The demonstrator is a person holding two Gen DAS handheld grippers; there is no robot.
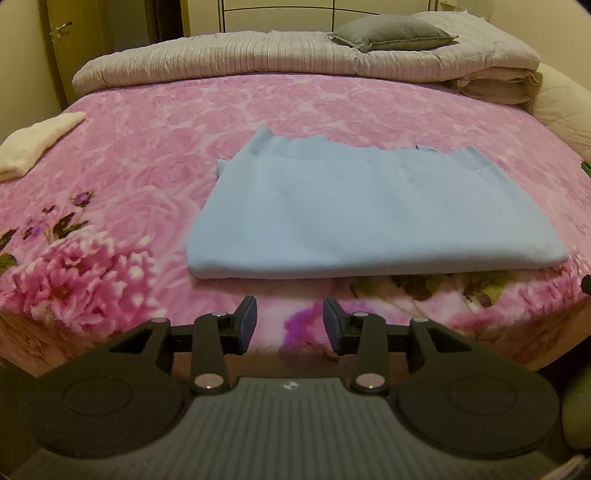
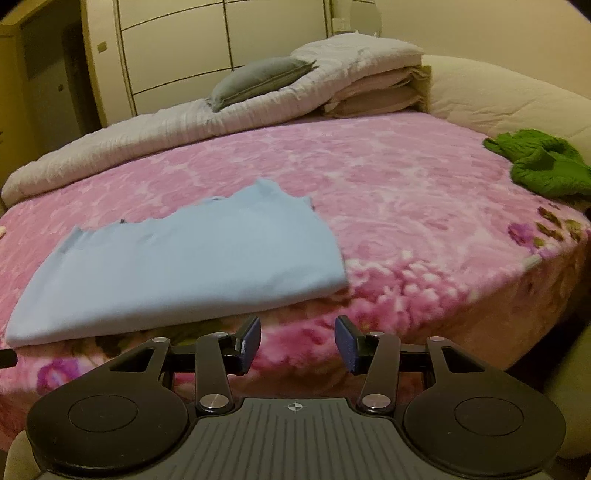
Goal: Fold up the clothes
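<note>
A light blue garment [image 1: 369,214] lies folded flat on the pink floral bedspread [image 1: 155,147], its near fold close to the bed's front edge. It also shows in the right wrist view [image 2: 177,266], at the left. My left gripper [image 1: 290,325] is open and empty, just short of the garment's near edge. My right gripper [image 2: 297,343] is open and empty, off the garment's near right corner. A crumpled green garment [image 2: 543,166] lies at the bed's far right.
A folded cream towel [image 1: 33,144] lies at the bed's left edge. A rolled grey quilt [image 1: 258,55] with a grey pillow [image 1: 391,33] and stacked bedding [image 2: 376,85] lines the far side. Wardrobe doors [image 2: 221,44] stand behind.
</note>
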